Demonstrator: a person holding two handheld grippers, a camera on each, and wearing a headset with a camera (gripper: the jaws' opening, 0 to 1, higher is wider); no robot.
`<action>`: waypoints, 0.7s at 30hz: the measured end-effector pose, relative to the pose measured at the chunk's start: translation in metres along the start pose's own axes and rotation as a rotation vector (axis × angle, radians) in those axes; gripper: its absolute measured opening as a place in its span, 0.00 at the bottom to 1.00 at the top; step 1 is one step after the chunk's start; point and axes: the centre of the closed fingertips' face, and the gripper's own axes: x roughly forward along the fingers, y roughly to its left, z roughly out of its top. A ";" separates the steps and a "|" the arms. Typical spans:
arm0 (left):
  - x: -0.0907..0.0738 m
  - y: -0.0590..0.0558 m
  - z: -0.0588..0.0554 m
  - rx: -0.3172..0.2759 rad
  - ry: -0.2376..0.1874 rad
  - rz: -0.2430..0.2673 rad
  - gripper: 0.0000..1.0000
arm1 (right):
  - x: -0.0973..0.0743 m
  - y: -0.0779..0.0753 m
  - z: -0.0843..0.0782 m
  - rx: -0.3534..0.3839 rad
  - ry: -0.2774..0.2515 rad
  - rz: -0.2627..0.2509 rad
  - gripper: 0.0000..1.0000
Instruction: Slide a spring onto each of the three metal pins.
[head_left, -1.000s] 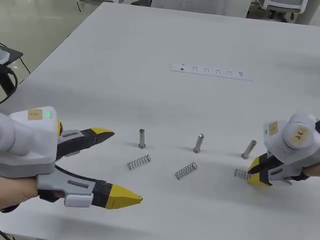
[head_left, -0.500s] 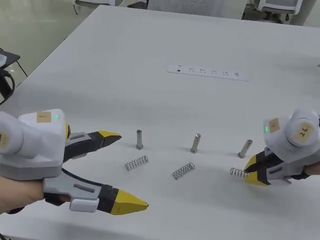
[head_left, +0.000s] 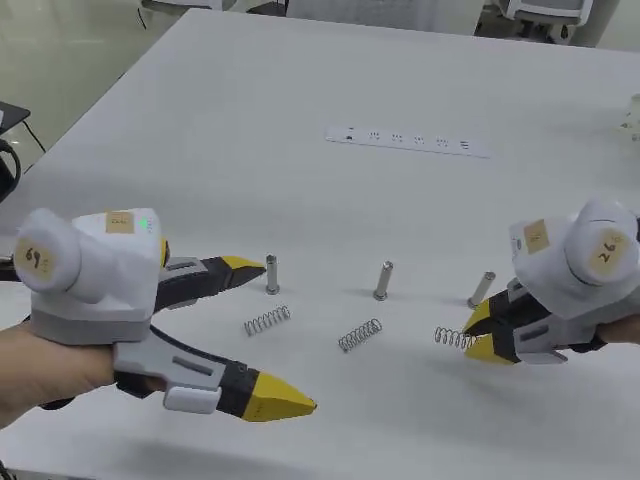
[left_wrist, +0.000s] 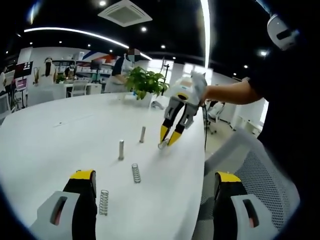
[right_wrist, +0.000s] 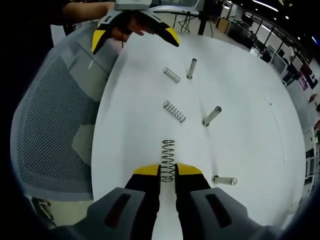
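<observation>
Three metal pins stand in a row on the white worktop (head_left: 200, 150). In the head view they are the left pin (head_left: 271, 273), the middle pin (head_left: 383, 281) and the right pin (head_left: 481, 289), each one bare. Two springs lie loose just in front of them: the left spring (head_left: 266, 321) near the left pin and the middle spring (head_left: 359, 335) near the middle pin. A third spring (head_left: 447, 337) is clamped by one end in the jaws of the right gripper (head_left: 473, 336). Its free length sticks out toward the middle spring, just in front of the right pin. I cannot tell whether it touches the worktop. The right gripper view shows its coils pinched between the two yellow tips. The left gripper (head_left: 278, 336) hovers over the near left of the worktop, jaws released and spread wide, one tip close to the left pin. A white power strip (head_left: 405, 141) lies well behind the pins.
</observation>
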 end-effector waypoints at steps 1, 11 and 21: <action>0.003 -0.002 0.001 0.006 0.003 -0.008 0.95 | 0.001 0.001 0.002 -0.004 0.003 0.004 0.08; 0.025 -0.013 0.001 0.035 0.040 -0.086 0.90 | 0.009 0.008 0.014 -0.037 0.032 0.045 0.08; 0.051 -0.020 0.006 0.067 0.058 -0.143 0.77 | 0.007 0.014 0.040 -0.050 0.009 0.070 0.08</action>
